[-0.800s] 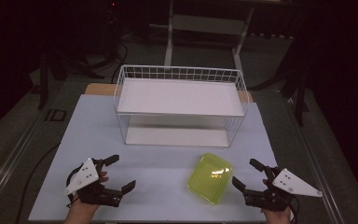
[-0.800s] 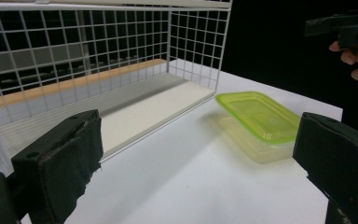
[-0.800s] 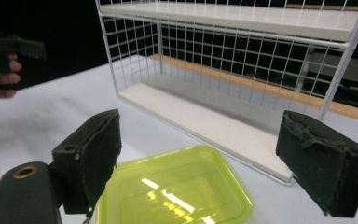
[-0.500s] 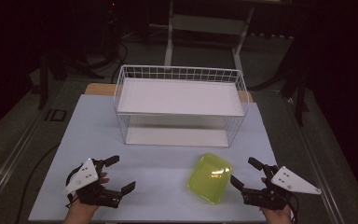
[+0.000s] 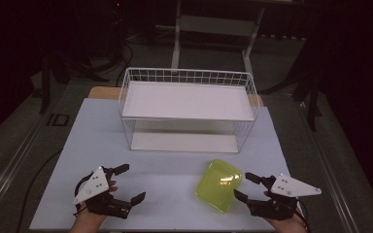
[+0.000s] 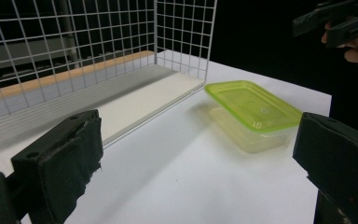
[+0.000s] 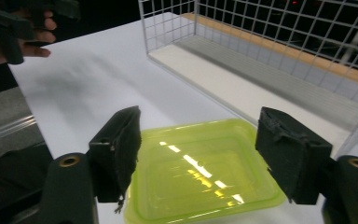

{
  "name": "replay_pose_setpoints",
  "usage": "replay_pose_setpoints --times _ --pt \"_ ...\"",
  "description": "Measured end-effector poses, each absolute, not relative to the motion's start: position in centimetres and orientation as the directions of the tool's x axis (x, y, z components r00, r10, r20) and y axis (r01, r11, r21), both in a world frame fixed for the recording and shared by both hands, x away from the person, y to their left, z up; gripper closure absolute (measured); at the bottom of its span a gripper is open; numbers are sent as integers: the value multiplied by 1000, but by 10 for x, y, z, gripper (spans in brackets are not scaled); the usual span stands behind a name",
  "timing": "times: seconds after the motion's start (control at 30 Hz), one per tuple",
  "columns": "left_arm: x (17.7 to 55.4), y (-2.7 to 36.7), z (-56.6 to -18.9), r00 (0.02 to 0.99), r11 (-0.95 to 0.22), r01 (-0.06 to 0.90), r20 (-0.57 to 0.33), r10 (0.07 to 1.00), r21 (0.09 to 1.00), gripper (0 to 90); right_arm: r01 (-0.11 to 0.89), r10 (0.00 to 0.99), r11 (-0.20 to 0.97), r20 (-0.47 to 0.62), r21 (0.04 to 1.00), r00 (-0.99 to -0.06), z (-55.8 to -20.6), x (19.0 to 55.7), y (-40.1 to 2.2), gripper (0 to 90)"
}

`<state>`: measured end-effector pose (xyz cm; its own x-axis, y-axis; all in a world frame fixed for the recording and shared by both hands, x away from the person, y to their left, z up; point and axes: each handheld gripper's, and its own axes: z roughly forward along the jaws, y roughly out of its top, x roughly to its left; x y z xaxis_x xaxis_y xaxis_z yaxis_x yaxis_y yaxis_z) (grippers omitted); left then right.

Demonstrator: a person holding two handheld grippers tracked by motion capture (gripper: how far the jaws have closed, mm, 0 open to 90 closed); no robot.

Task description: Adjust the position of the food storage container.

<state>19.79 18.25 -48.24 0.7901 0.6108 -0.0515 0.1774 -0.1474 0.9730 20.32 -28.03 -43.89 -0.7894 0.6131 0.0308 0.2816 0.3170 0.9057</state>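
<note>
At seven o'clock my left tool (image 5: 128, 183) gapes, holding nothing. At five my right tool (image 5: 244, 187) gapes too, just beside the green lidded container (image 5: 219, 184) lying on the counter (image 5: 97, 131). At twelve stands the wire basket (image 5: 187, 77).

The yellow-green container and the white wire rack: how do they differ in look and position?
The yellow-green container is a low, translucent plastic tub, while the white wire rack is tall, made of open mesh with two solid shelves. The container sits at the near edge of the table, close to the right gripper; the rack stands farther back, at the middle. The container lies turned at an angle; the rack stands square to the table. Both rest on the white table and hold nothing.
</note>
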Motion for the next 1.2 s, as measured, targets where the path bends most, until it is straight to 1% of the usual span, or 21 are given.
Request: replay_pose_setpoints --times 0.03,0.07,0.1,0.13,0.17,0.2,0.23,0.27,0.3,0.33,0.37,0.43,0.53,0.6,0.67,0.7,0.73,0.77,0.93,1.1,1.2 --pt "198 182 -482 792 -149 177 -51 609 973 22 282 613 317 31 906 -789 -439 203 -280 365" --pt "198 181 -483 792 -152 178 -50 609 972 21 293 608 323 40 900 -793 -440 204 -281 389" --pt "198 181 -483 791 -159 180 -48 609 971 21 304 601 335 47 892 -798 -445 204 -282 453" --pt "198 181 -483 791 -159 180 -48 609 971 22 313 599 347 48 884 -800 -448 204 -283 486" --pt "198 180 -483 792 -162 182 -47 609 970 22 313 599 347 48 884 -800 -448 204 -283 486" --pt "198 180 -484 792 -161 183 -48 608 970 21 329 601 364 50 872 -798 -453 204 -284 547" --pt "198 180 -484 792 -161 183 -48 608 970 22 329 601 364 50 872 -798 -453 204 -284 547" --pt "198 179 -484 792 -164 183 -46 608 969 22 341 603 373 54 863 -796 -456 204 -285 583" --pt "198 179 -484 793 -167 180 -43 608 969 21 356 594 389 64 850 -802 -462 205 -287 646" --pt "198 179 -484 793 -167 180 -43 608 969 21 356 594 389 64 850 -802 -462 205 -287 646" --pt "198 178 -484 793 -166 182 -45 608 969 22 368 598 410 59 834 -800 -468 204 -286 689" --pt "199 178 -484 794 -167 183 -45 607 969 21 374 591 421 63 826 -804 -470 205 -286 690" --pt "198 177 -484 793 -168 185 -46 608 968 22 399 587 456 68 796 -807 -478 205 -286 763" --pt "198 177 -484 795 -169 183 -45 605 968 22 400 583 463 68 791 -810 -480 205 -286 778" --pt "198 176 -484 796 -174 183 -42 604 968 22 404 577 473 70 783 -814 -482 205 -287 828" --pt "198 176 -485 796 -176 183 -41 604 967 21 411 566 492 77 767 -821 -485 206 -287 875" --pt "199 175 -485 796 -178 184 -40 604 967 21 411 566 492 77 767 -821 -485 206 -287 875" --pt "199 175 -485 796 -182 184 -38 604 966 22 421 561 509 82 751 -824 -490 208 -287 899" --pt "198 174 -485 798 -186 180 -33 601 966 22 429 545 547 84 719 -834 -501 209 -285 900" --pt "198 174 -485 798 -186 180 -34 601 966 22 398 513 578 62 712 -856 -504 209 -277 900" --pt "198 174 -485 799 -187 181 -34 601 966 22 396 510 584 60 708 -858 -504 210 -274 900"
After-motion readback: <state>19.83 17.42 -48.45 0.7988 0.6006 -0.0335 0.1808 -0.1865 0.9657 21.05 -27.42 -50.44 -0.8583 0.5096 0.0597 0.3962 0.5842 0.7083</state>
